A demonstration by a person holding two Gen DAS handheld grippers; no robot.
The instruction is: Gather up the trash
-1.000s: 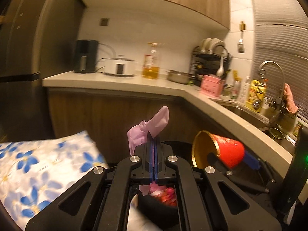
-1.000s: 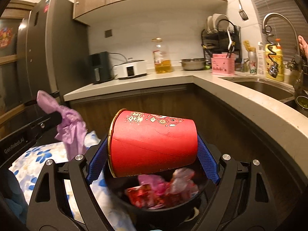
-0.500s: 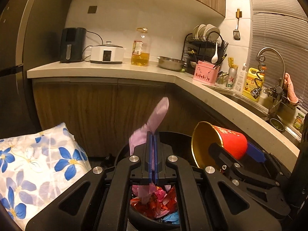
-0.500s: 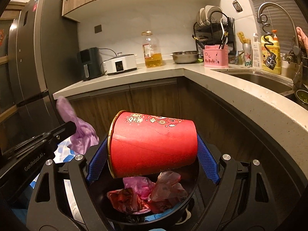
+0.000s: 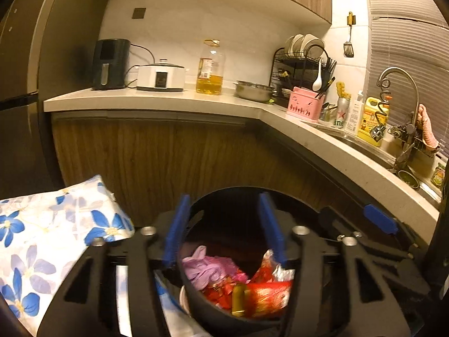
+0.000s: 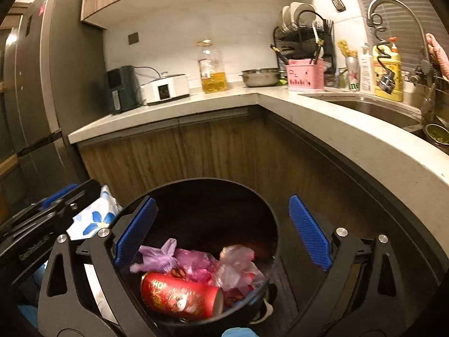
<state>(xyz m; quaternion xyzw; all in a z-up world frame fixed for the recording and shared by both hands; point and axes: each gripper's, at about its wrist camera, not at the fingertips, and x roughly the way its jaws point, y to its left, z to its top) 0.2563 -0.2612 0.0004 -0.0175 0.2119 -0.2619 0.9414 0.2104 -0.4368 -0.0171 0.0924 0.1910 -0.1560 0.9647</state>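
A: Left tool (image 5: 224, 230): blue-padded jaws spread wide, nothing between them, poised directly above the round black plastic trash bin (image 5: 196, 306). Right tool (image 6: 221, 233): jaws likewise wide apart and empty, straddling the rim of the same bin (image 6: 269, 224).

B: Contents below the tools?

A: Crumpled lilac plastic glove (image 5: 200, 266), under the left pad of the left tool, lying on top of the heap; same glove (image 6: 157, 258) just inside the left pad of the right tool. Red cylindrical paper cup with gold interior (image 6: 179, 295), on its side at the near edge of the bin, mouth toward the right; seen in the left view as a red printed shape (image 5: 266, 297). Pink and clear plastic wrappers (image 6: 233, 266) beyond the cup, touching it.

B: Surroundings?

A: White cloth with blue flowers (image 5: 42, 238) left of the left tool, beside the bin. Pale stone desk (image 6: 322, 112) beyond and to the right of both tools, carrying a clear bottle of yellow oil (image 6: 212, 67) and a pink plastic utensil caddy (image 6: 304, 75).
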